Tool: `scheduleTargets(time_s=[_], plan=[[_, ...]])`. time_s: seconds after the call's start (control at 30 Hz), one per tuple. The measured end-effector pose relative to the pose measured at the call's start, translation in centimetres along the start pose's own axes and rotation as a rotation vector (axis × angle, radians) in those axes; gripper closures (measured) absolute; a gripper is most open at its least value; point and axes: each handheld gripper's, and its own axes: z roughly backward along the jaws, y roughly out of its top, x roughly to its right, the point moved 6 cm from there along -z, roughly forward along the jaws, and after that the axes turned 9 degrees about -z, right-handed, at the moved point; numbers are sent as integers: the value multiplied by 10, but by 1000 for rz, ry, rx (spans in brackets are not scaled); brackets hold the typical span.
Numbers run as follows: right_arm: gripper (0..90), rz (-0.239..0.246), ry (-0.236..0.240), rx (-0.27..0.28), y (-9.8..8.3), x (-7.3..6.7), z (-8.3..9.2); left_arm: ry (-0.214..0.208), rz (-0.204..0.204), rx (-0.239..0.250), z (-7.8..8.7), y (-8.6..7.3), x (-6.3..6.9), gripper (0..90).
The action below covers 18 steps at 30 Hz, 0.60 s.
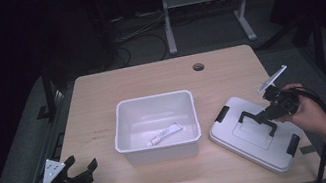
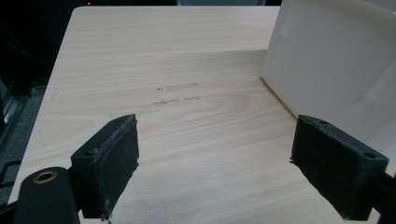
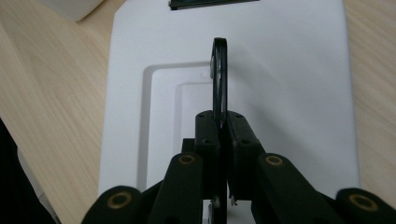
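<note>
A white plastic bin (image 1: pixel 152 97) stands mid-table with a toothpaste tube (image 1: pixel 164 134) lying on its bottom. To its right a white lid (image 1: pixel 239 134) with black clips lies on the table. My right gripper (image 1: pixel 269 112) is shut on the lid's black handle (image 1: pixel 252 117). In the right gripper view the handle (image 3: pixel 219 70) stands up thin between the closed pads of the right gripper (image 3: pixel 223 126), above the lid (image 3: pixel 289 93). My left gripper (image 1: pixel 83 169) rests open near the front left corner. In its own view the left gripper (image 2: pixel 215 163) has nothing between its pads, with the bin's wall (image 2: pixel 327 60) ahead to the right.
The wooden table (image 1: pixel 96 98) has a cable hole (image 1: pixel 198 67) near its far edge. Beyond it stands a grey metal frame (image 1: pixel 167 14) amid floor cables. The lid lies close to the table's right front corner.
</note>
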Motion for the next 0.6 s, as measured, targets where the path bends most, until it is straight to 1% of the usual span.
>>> scheduleTargets(time_s=[0.13, 0.17, 0.27, 0.3, 0.43, 0.6], plan=[[844, 16, -4, 11, 2, -5, 10, 1, 0, 0, 0, 0, 0, 140], [844, 16, -4, 11, 2, -5, 10, 1, 0, 0, 0, 0, 1, 140], [844, 26, -14, 22, 3, -8, 17, 0, -2, -1, 0, 0, 1, 140], [844, 34, -17, 25, 4, -9, 21, 0, -2, -3, 0, 0, 1, 140], [844, 40, -19, 28, 4, -11, 27, 1, -3, -3, 0, 0, 0, 140], [844, 52, -34, 34, 4, -13, 39, 2, 0, -5, 0, -1, 0, 140]])
